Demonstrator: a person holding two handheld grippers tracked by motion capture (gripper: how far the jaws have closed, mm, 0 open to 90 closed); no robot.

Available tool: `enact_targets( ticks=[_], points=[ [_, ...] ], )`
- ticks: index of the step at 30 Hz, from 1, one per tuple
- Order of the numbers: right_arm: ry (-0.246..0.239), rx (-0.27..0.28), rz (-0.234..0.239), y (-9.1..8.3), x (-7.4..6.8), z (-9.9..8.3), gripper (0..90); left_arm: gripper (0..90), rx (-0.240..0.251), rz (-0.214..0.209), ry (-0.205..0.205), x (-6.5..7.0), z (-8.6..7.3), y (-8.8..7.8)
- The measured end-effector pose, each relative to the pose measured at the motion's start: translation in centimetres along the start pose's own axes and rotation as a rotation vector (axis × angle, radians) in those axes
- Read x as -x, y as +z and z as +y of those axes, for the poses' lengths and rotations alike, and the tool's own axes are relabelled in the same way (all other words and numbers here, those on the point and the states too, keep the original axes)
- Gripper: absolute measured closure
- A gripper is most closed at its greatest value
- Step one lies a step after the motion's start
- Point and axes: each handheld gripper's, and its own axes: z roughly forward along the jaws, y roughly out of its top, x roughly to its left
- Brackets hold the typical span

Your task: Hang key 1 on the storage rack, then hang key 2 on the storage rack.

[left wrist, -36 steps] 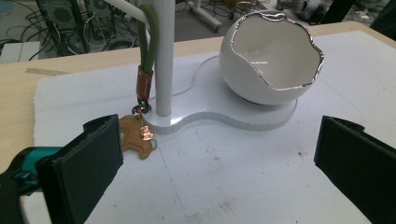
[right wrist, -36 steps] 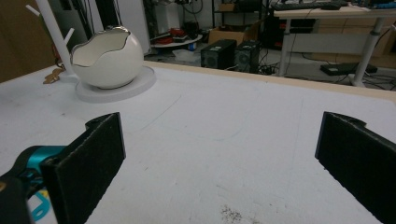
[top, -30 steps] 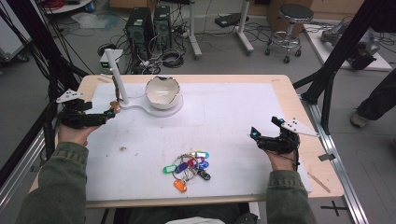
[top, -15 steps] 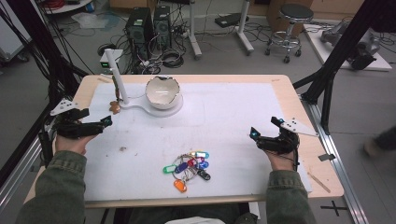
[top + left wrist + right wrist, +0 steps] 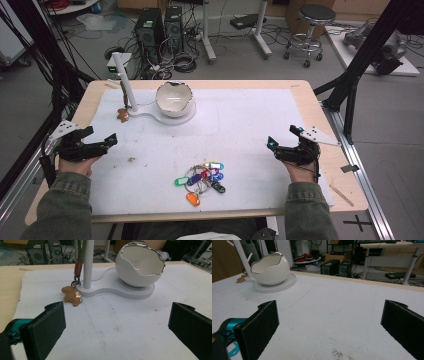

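Brown keychain (image 5: pixel 72 295) lies ahead of the apparently empty left gripper (image 5: pixel 112 322).

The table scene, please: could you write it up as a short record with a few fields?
surface: white mat on a wooden table
stand: white post on a flat base, egg-shaped bowl on the same base
charm: brown charm hangs from the post on a strap, lying against the mat
keys: bunch of coloured key tags near the front edge
left gripper: open, holding nothing, pointing toward the stand
right gripper: open, holding nothing
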Motion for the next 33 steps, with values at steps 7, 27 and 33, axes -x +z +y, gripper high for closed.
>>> enact_targets(
  ticks=[7, 27, 33],
  points=[
    [-0.003, -0.007, 0.003, 0.0, 0.0, 0.0, 0.6, 1.7, -0.01, 0.014, 0.019, 0.2, -0.6, -0.3],
    [-0.021, -0.087, 0.09, 1.0, -1.6, 0.6, 0.6, 1.7, 0.016, 0.008, 0.013, 0.3, -2.0, -1.0],
    [-0.11, -0.155, 0.14, 2.0, -3.9, 0.8, 0.6, 1.7, 0.01, 0.004, 0.017, 0.2, -2.1, -0.9]
  ],
)
